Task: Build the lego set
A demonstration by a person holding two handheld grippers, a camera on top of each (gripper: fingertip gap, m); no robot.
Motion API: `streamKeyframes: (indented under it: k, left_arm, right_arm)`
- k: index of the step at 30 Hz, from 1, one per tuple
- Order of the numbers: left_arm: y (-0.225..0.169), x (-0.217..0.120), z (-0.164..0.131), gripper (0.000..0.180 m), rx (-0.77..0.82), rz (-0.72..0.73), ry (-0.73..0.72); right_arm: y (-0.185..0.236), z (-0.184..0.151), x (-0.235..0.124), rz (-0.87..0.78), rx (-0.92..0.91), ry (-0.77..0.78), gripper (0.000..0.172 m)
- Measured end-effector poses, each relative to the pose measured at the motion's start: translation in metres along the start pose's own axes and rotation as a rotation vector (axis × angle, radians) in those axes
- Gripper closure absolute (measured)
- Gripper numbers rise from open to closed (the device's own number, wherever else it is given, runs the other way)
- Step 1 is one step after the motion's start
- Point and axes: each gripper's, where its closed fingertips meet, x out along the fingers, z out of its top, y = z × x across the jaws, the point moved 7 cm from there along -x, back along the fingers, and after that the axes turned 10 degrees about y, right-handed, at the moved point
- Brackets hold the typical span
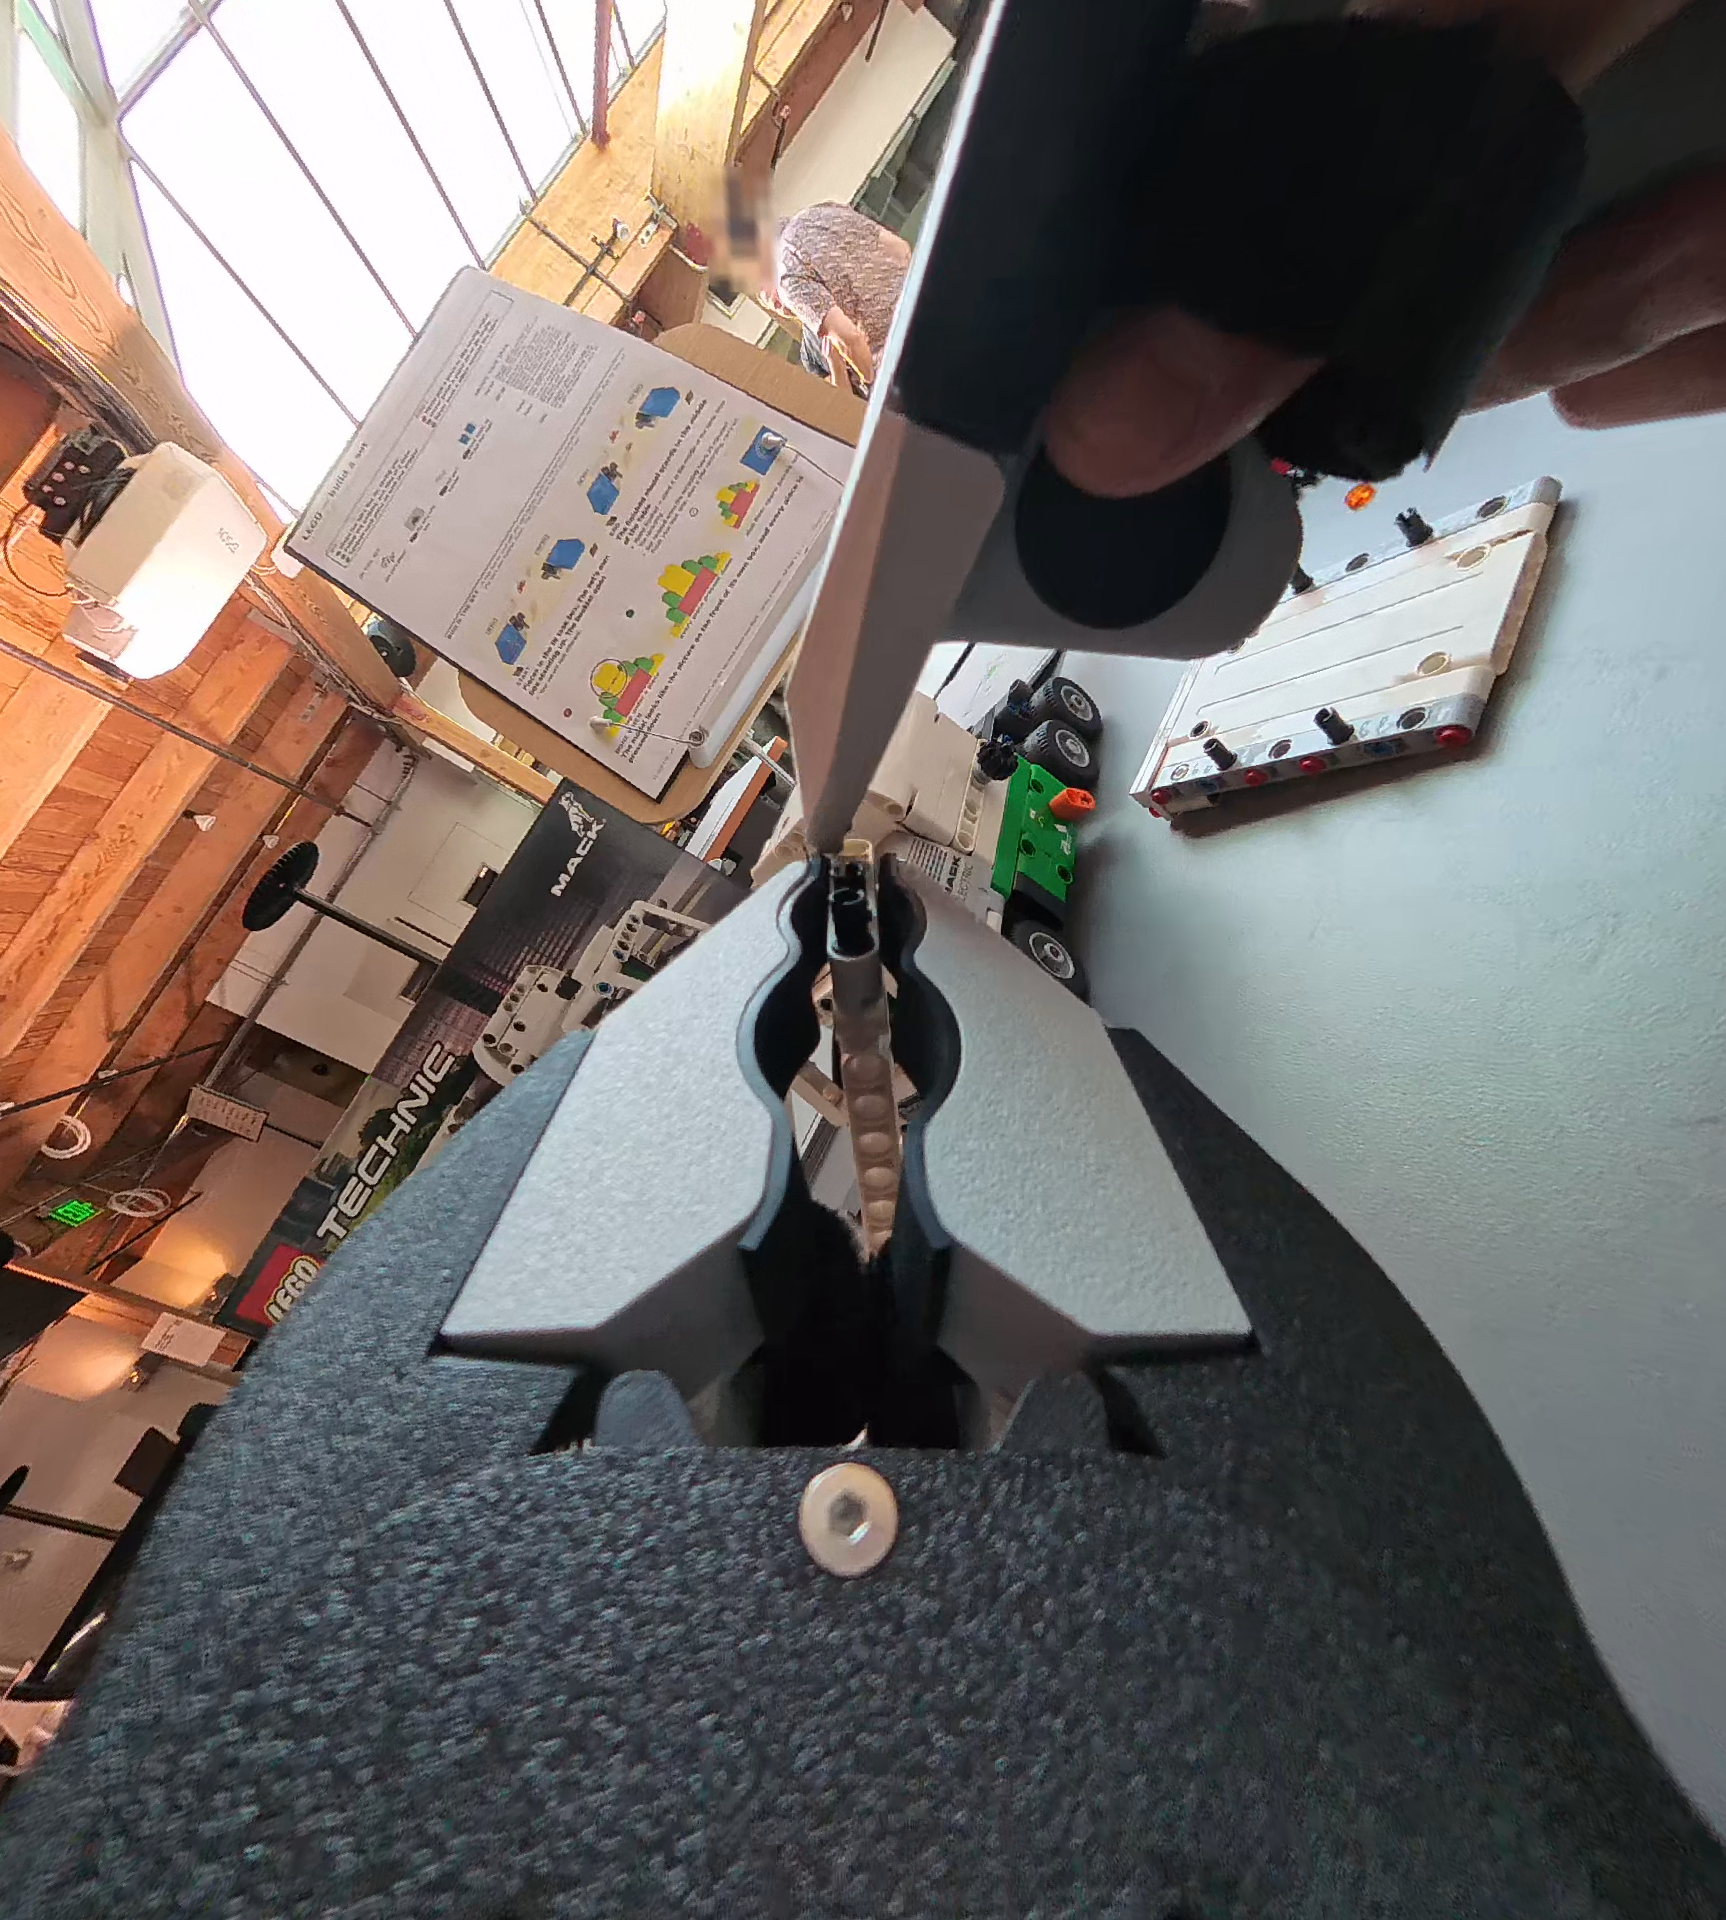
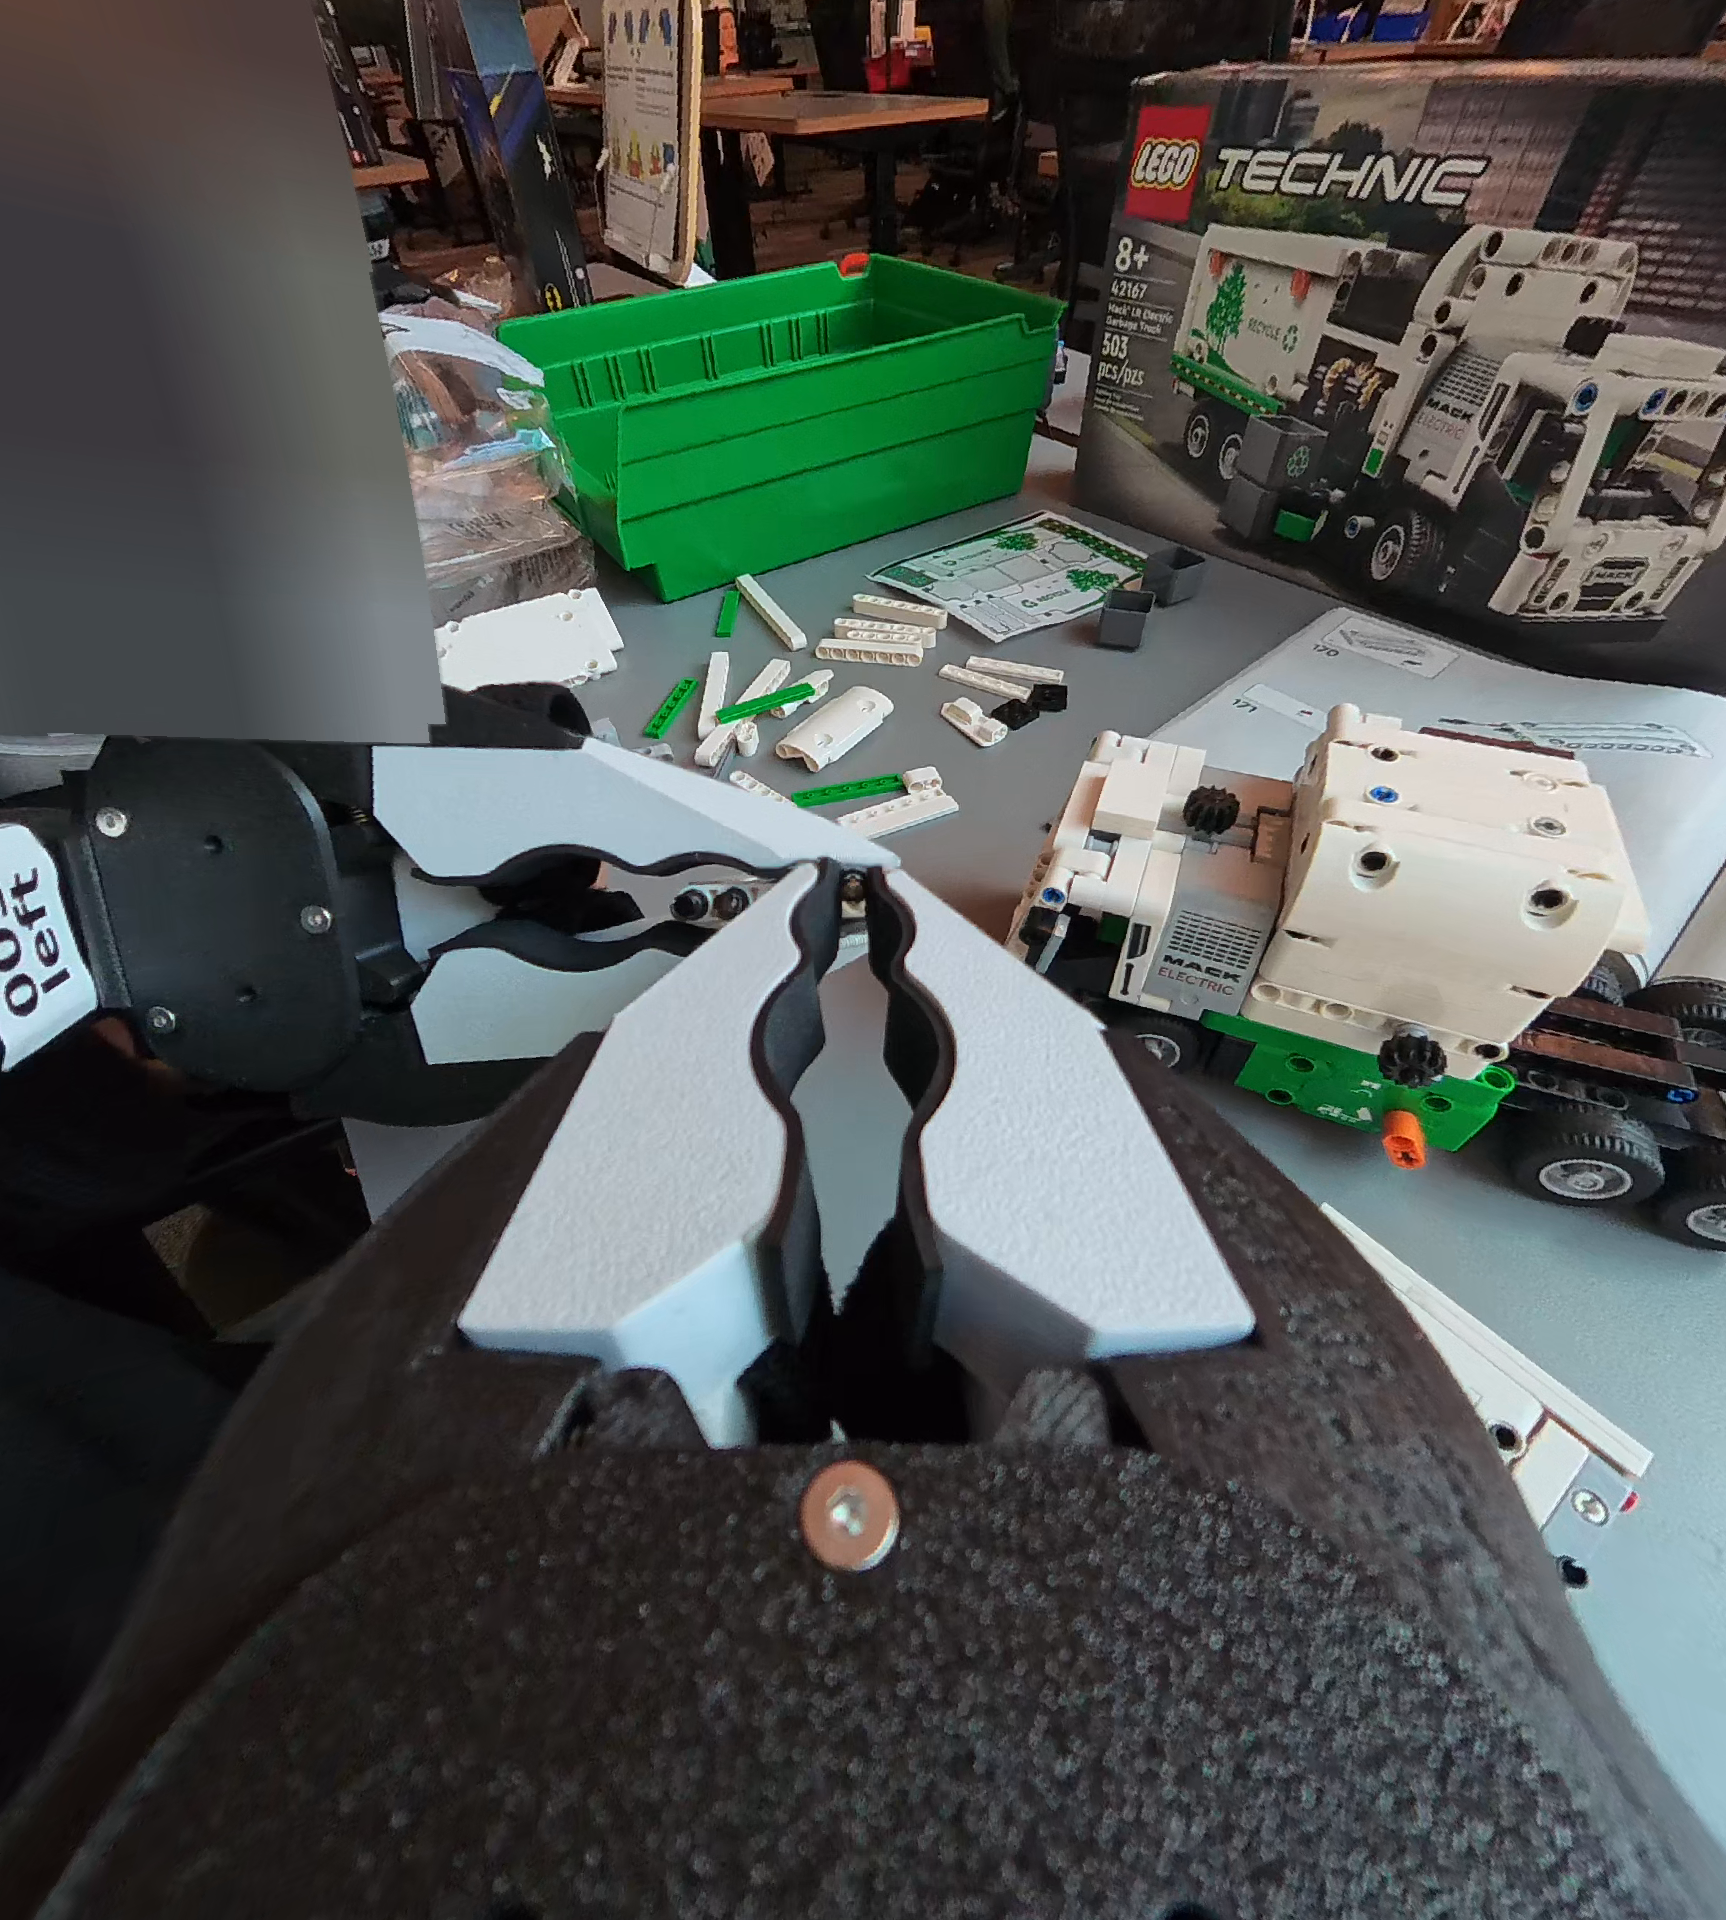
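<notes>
Left wrist view shows the left tool (image 1: 854, 883) nearly shut, its black pads pressed on both sides of a slim grey studded beam (image 1: 864, 1049). The beam runs lengthwise down the slot and ends at the fingertips.

The right tool (image 2: 848, 883) is also almost shut. It meets that end from the side, its tips pinching a small pale piece (image 1: 855, 854) right against the beam's end. Both tools hang above the desk (image 1: 1461, 1143), toward its near edge, with the cab of the white and green toy truck (image 2: 1358, 935) just beyond them.

The main risk, as I judge it, is the small piece. Only the very tips hold it, so a slight twist or a push off its axis could flick it out. It could then drop among the loose white and green parts (image 2: 838, 717) in the middle of the desk.

The beam is gripped on its narrow faces along a wavy pad, so sideways pressure from the right tool could make it pivot or slide back in the slot. The two sets of fingertips touch or nearly touch, so they may jam against each other.

A green bin (image 2: 786, 416) and the printed box (image 2: 1461, 312) stand along the far edge, well apart.
</notes>
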Motion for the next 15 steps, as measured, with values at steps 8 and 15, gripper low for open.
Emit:
streamKeyframes:
  k: [8,15]
  left_arm:
    - [0.0013,-0.0007,-0.0001,0.175,-0.011,-0.004,-0.003]
    - [0.0027,-0.0059,0.005,0.175,-0.022,-0.002,-0.024]
  right_arm:
    - [-0.0003,-0.0021,0.0007,0.008,0.003,0.011,0.168]
    - [-0.0042,0.002,-0.0036,0.179,0.1,0.045,0.168]
